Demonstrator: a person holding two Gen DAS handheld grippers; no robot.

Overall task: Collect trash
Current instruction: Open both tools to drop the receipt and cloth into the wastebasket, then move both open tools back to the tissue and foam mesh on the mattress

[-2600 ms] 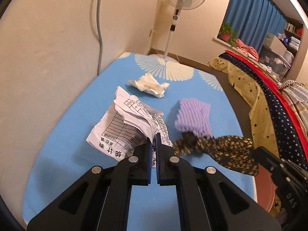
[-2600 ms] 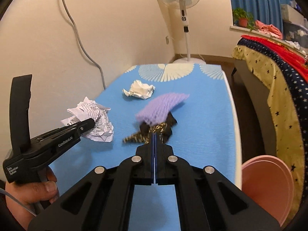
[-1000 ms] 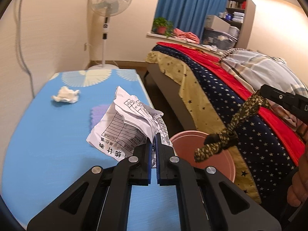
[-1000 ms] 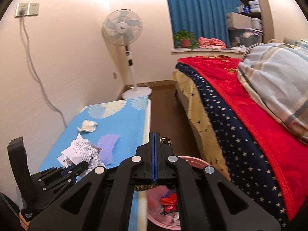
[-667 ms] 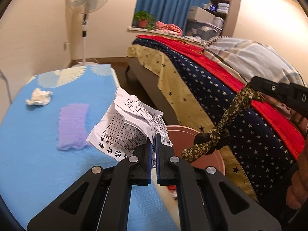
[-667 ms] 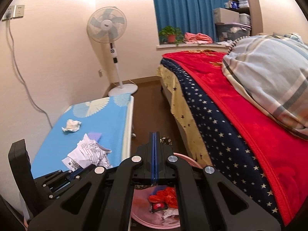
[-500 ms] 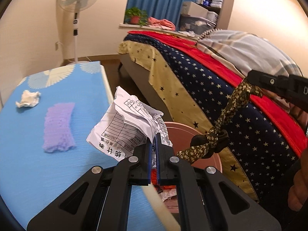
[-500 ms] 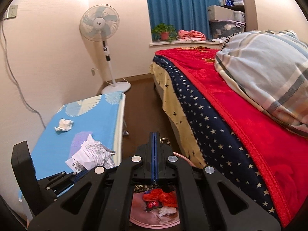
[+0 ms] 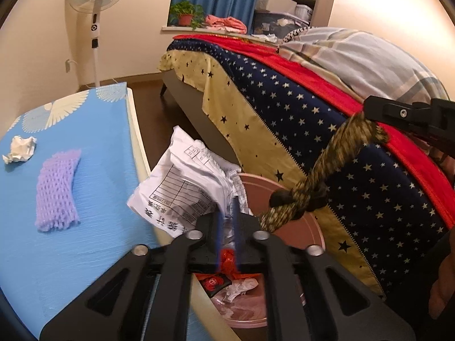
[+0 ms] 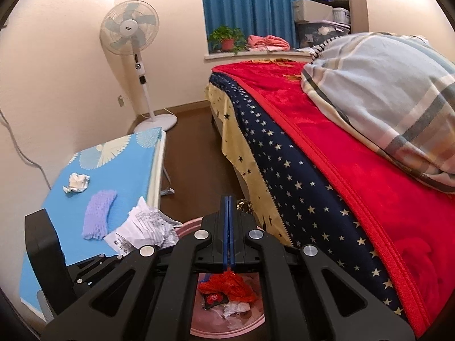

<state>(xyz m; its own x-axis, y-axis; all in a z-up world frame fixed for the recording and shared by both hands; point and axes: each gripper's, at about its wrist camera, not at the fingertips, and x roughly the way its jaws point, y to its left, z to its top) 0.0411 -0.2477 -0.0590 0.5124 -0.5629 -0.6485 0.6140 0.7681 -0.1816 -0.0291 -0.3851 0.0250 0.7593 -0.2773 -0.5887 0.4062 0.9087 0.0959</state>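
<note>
My left gripper is shut on a crumpled printed paper and holds it over the near rim of the pink trash bin. My right gripper is shut on a knotted dark gold-patterned cloth strip, which hangs above the bin. The right gripper shows at the right of the left wrist view. The bin holds red wrappers and tissue. A purple foam net and a crumpled tissue lie on the blue table.
A bed with a starred cover and red blanket stands right of the bin. A standing fan is at the far wall. The table's right edge borders the dark floor gap by the bin.
Both grippers swung right from the table to above the bin, carrying the paper and the cloth strip. The purple net stayed on the table.
</note>
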